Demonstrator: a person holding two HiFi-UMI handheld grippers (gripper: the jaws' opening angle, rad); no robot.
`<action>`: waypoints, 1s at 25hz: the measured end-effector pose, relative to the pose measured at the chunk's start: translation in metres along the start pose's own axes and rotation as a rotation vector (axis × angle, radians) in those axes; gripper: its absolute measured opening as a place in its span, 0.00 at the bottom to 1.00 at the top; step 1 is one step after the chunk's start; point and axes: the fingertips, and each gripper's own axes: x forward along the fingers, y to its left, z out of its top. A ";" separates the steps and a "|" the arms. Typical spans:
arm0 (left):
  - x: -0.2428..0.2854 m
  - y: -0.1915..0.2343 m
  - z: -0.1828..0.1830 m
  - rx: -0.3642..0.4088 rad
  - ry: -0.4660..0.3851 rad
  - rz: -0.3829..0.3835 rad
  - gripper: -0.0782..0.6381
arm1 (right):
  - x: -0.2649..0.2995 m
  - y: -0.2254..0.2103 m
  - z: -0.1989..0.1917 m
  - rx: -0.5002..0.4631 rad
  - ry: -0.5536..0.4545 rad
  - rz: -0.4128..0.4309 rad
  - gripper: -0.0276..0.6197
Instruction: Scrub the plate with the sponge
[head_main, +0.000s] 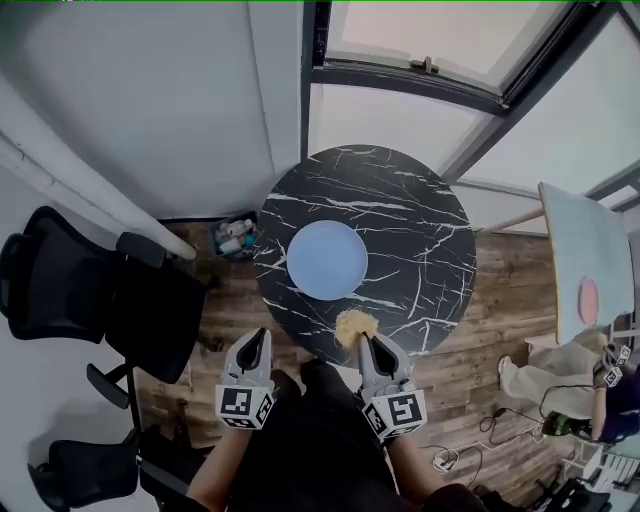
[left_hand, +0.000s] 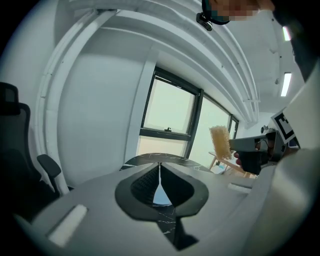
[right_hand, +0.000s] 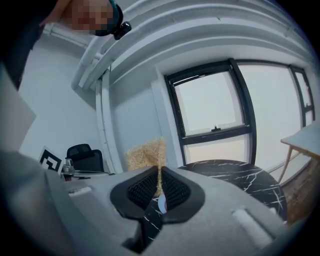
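Right gripper (right_hand: 159, 169): jaws clamped on a yellow fibrous sponge (right_hand: 146, 152), which stands up past the tips, over the near edge of the table (head_main: 420, 220).
Left gripper (left_hand: 160, 166): jaws together, nothing between them; just off the table's near edge.
Plate (head_main: 327, 260): pale blue, round, lying flat near the table's centre, apart from both grippers.
Table: round, black with white veining.
Office chairs (head_main: 60, 290): black, left of the table.
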 end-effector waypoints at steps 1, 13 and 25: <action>0.011 0.003 -0.003 -0.004 0.017 0.008 0.13 | 0.007 -0.005 -0.002 0.002 0.011 0.011 0.08; 0.141 0.056 -0.070 -0.182 0.301 -0.041 0.25 | 0.078 -0.048 -0.024 0.009 0.106 -0.086 0.08; 0.228 0.090 -0.168 -0.322 0.597 -0.073 0.35 | 0.160 -0.062 -0.088 0.057 0.248 -0.148 0.08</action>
